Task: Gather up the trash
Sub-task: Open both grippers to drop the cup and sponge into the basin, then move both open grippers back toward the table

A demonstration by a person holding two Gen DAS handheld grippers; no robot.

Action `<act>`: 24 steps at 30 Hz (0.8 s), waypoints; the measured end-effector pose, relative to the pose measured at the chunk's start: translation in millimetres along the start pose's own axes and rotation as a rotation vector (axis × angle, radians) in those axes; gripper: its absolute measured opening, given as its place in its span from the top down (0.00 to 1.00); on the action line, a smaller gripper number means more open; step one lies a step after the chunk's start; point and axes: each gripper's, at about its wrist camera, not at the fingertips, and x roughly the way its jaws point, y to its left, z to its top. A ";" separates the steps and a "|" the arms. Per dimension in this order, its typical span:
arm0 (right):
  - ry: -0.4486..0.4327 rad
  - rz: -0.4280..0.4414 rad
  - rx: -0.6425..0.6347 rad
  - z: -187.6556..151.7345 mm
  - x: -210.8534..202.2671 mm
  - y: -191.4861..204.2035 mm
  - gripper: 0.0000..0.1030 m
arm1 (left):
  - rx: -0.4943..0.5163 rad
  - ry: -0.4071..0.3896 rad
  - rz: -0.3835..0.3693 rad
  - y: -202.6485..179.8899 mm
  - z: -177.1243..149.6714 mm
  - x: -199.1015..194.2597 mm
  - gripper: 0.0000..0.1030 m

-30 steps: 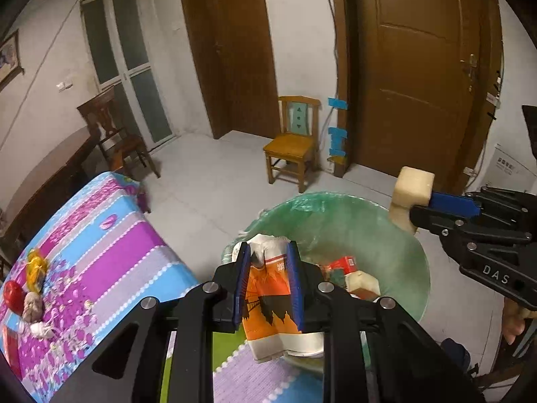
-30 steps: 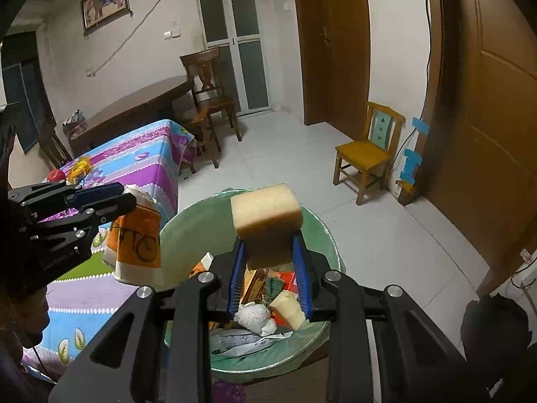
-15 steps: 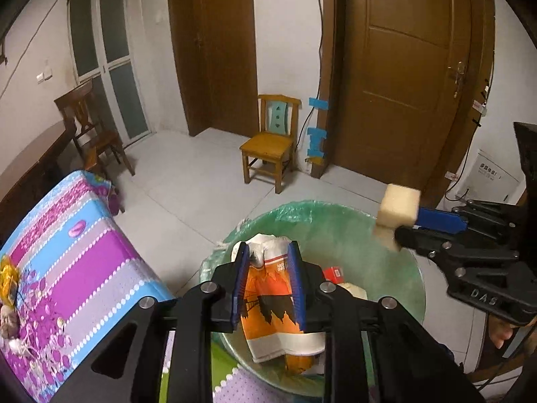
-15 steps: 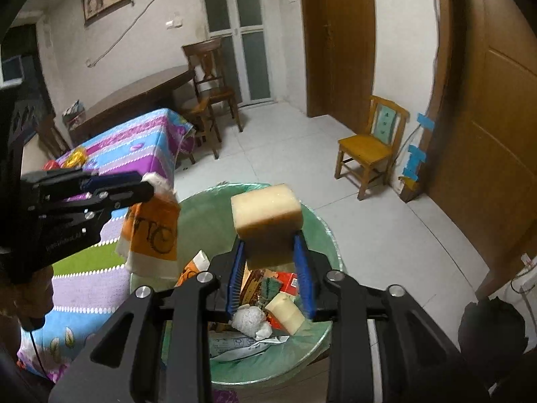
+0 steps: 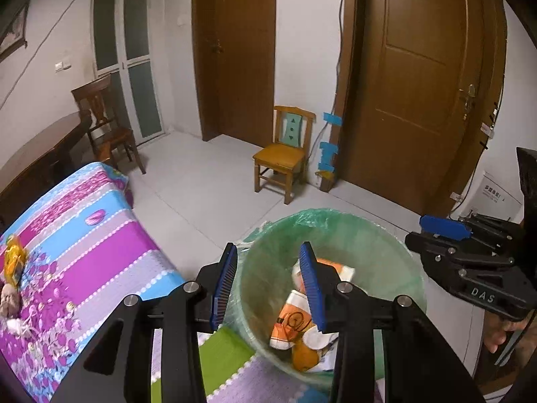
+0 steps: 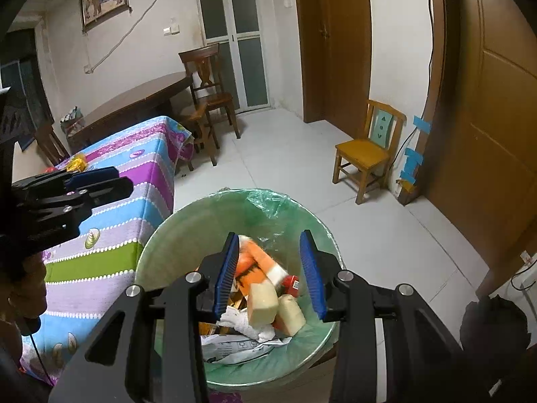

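A: Trash is lying in the green-lined bin, directly below both claws; the orange wrapper and the pale foam block are sitting on the heap inside.

B: And what is remaining?

A: Scraps are waiting at the far left edge of the worktop, under its striped cloth: a yellow wrapper and something pale beside it. The left claw is nearer to them, so I judge that it is reaching there next.

B: Claws?

A: Left claw is opening, nothing between its jaws. Right claw is opening too, and it is empty.

B: Anything hidden?

A: The bin's near wall is being cut off by the claw frames, and the worktop's near left corner is falling outside the left view.
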 end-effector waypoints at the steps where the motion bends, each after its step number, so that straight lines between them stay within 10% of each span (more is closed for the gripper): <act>1: -0.003 0.002 -0.003 0.5 -0.1 2.7 0.65 | -0.005 -0.003 0.010 2.9 -3.1 -3.3 0.61; 9: -0.104 0.033 -0.077 -5.7 -2.8 55.7 0.64 | -0.125 -0.031 0.180 69.4 -47.4 -40.5 0.44; 24: -0.086 0.424 -0.527 15.8 59.8 285.7 0.37 | -0.519 0.023 0.395 341.8 -136.7 -146.7 0.34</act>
